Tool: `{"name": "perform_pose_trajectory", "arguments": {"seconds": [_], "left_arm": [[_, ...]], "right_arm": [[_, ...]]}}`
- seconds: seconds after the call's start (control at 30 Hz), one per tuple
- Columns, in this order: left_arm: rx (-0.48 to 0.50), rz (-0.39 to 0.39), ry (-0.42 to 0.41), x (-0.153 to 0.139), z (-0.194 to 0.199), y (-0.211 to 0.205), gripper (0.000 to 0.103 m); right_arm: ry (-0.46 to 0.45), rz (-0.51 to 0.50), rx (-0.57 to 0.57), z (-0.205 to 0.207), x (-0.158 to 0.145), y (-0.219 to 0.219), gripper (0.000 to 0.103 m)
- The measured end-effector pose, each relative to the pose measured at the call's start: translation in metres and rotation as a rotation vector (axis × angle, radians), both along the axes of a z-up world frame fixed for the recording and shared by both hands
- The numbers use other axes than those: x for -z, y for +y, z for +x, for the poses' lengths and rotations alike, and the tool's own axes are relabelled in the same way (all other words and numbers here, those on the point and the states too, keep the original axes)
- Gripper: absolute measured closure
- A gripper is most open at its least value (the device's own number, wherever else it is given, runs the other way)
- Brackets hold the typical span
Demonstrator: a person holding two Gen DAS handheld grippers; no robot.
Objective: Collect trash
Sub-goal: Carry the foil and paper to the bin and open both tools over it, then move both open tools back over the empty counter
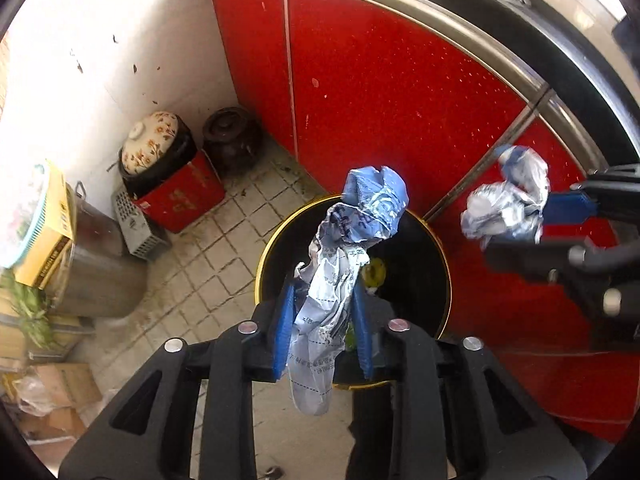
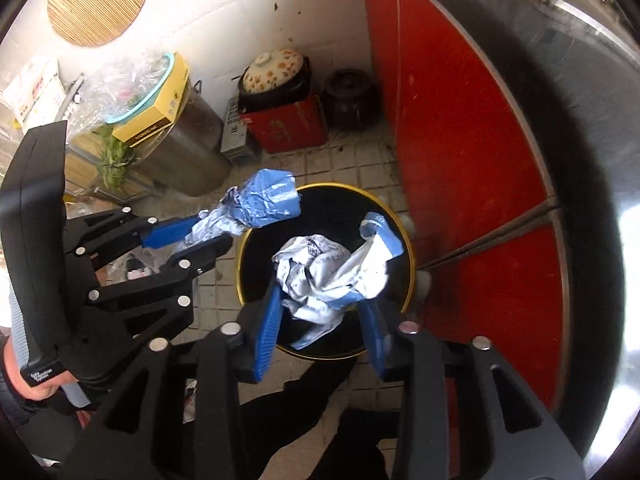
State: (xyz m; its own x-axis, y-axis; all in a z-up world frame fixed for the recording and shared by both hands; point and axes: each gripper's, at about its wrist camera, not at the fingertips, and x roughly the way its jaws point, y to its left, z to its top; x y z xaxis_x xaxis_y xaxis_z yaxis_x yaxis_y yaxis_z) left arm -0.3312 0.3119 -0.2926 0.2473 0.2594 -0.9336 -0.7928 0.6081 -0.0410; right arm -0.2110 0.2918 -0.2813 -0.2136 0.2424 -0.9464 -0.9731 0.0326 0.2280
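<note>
My left gripper (image 1: pixel 323 296) is shut on a crumpled blue-and-white plastic wrapper (image 1: pixel 348 240) and holds it above a round black trash bin with a yellow rim (image 1: pixel 424 240). My right gripper (image 2: pixel 324 304) is shut on a second crumpled white-and-blue wrapper (image 2: pixel 328 272), held over the same bin (image 2: pixel 332 208). In the left wrist view the right gripper (image 1: pixel 536 220) with its wrapper (image 1: pixel 508 204) hangs right of the bin. In the right wrist view the left gripper (image 2: pixel 192 236) with its wrapper (image 2: pixel 260 204) is at the bin's left rim. Something yellow-green (image 1: pixel 374 272) lies inside the bin.
The bin stands on a dirty tiled floor (image 1: pixel 208 248) against red cabinet doors (image 1: pixel 380 100). In the corner are a floral-lidded pot (image 1: pixel 150 142) on a red box (image 1: pixel 180 196), a dark jar (image 1: pixel 232 136), a metal pot (image 1: pixel 96 264) and a yellow carton (image 1: pixel 52 236).
</note>
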Motion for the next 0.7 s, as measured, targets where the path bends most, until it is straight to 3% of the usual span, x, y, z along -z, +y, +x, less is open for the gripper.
{"name": "perform_pose_trajectory", "arguments": {"seconds": [0.03,0.1,0.27,0.4,0.57,0.7], "left_arm": [[-0.003,-0.002,-0.01,0.001,-0.001,0.001,0.04],[-0.011,0.031,-0.003,-0.001,-0.001,-0.001,0.025],[0.0,0.037,0.024,-0.003,-0.002,-0.003,0.022],[-0.022,0.051,0.026,-0.019,-0.007,-0.007,0.014],[-0.033,0.068,0.034,-0.044,-0.008,-0.014,0.012],[-0.018,0.122,0.038,-0.083,0.003,-0.02,0.011]], "right_arm": [[-0.001,0.002,0.0,0.0,0.002,0.001,0.033],[-0.001,-0.009,-0.008,0.003,0.004,0.001,0.03],[-0.022,-0.003,-0.042,0.001,-0.003,-0.001,0.026],[-0.035,0.041,-0.042,0.004,-0.025,-0.009,0.017],[-0.076,0.128,-0.067,0.014,-0.069,-0.035,0.011],[-0.104,0.195,-0.079,0.028,-0.118,-0.064,0.01]]}}
